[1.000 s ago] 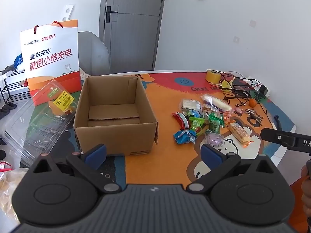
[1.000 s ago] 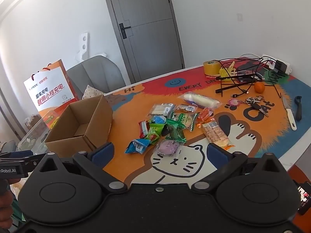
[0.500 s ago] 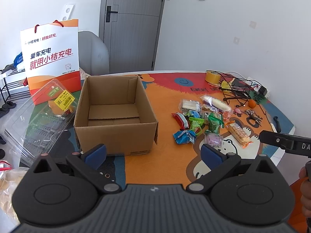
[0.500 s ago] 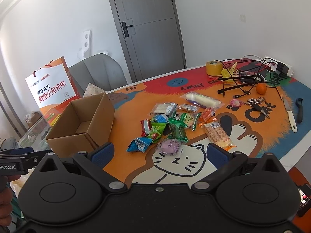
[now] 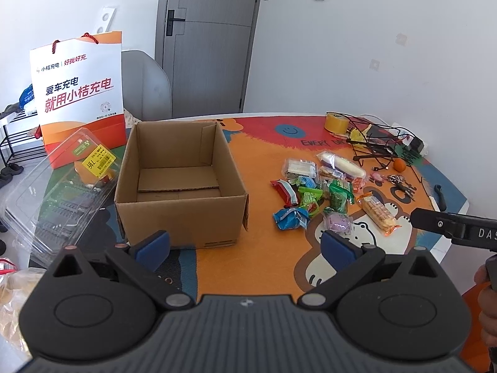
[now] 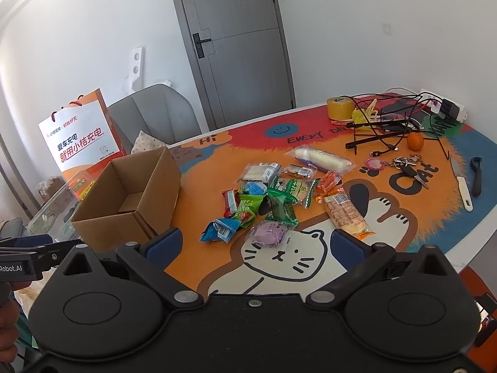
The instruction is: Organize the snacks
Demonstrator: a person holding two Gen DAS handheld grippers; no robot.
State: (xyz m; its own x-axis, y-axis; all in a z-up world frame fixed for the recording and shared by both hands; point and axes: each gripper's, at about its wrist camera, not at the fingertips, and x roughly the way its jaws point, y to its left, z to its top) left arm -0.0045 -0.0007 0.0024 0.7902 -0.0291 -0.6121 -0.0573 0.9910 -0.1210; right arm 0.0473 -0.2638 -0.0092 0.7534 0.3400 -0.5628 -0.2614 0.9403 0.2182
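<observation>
Both grippers, left [image 5: 243, 242] and right [image 6: 253, 244], gape empty; with the snacks [image 6: 273, 195] overlapping at 12 o'clock, right of the empty box [image 5: 180, 183], a grab may snag two wrappers.

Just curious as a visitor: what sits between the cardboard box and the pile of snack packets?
Nothing: between the cardboard box and the snack packets only bare orange mat shows, clearest in the left wrist view.

White walls [image 5: 341, 31], grey door [image 6: 239, 46] with black handle, grey chair [image 6: 155, 115], black rack [image 5: 12, 143] at left, daylight
</observation>
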